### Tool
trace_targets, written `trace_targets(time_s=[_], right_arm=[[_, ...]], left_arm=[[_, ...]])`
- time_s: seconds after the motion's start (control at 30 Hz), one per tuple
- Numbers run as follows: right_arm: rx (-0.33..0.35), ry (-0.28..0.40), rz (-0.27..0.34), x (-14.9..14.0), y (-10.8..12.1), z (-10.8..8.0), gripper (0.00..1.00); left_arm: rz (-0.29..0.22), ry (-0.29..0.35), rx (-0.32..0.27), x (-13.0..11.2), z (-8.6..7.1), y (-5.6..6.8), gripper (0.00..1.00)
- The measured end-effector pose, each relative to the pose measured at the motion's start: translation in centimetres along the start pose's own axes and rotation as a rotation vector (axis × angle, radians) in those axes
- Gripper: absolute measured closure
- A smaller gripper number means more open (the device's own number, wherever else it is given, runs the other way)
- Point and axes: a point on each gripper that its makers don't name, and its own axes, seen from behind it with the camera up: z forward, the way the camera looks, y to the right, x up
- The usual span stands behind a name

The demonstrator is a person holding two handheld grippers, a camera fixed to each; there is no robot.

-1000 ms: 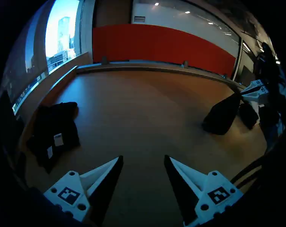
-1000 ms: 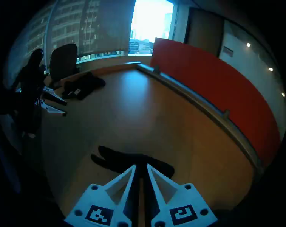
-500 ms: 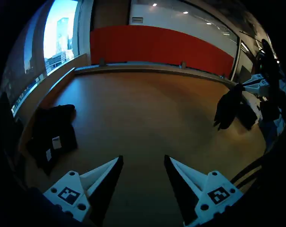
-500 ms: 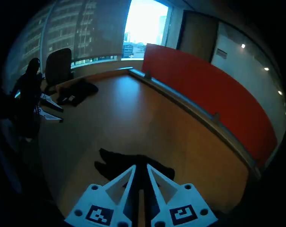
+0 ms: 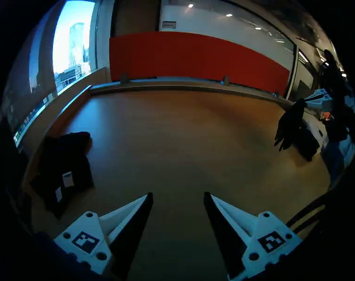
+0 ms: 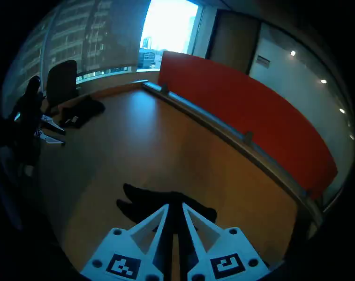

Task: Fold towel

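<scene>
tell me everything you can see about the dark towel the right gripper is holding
The towel is a dark, almost black soft cloth, pinched between the closed fingers of the right gripper. In the left gripper view it hangs limp and bunched from that gripper, narrow, with drooping folds at its lower end, seemingly off the wooden table. Its pattern and full shape cannot be told.

My right gripper [image 6: 175,207] pinches the dark towel [image 5: 289,125], which dangles limp and bunched at three o'clock in the left gripper view.
</scene>
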Motion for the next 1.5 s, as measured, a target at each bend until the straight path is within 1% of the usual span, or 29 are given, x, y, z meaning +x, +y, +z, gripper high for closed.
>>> trace_targets(time_s=[0.2,0.4,0.8,1.2,1.5], right_arm=[[-0.036,-0.022,0.007,-1.4,3.6,-1.1,0.95],[-0.074,-0.029,0.036,-2.4,7.5,-2.3,0.95],[-0.161,-0.062,0.067,-5.0,14.9,-4.6,0.96],[-0.237,-0.093,0.103,-7.5,20.5,-6.5,0.96],[-0.277,-0.115,0.113,-8.6,23.5,-7.8,0.96]], left_arm=[[0.004,-0.003,0.003,0.2,0.3,0.6,0.21],[0.009,-0.007,0.010,0.4,0.4,1.1,0.21],[0.011,-0.020,0.024,0.3,0.7,1.8,0.21],[0.017,-0.033,0.033,0.2,1.0,2.4,0.21],[0.024,-0.038,0.031,0.2,1.2,2.8,0.21]])
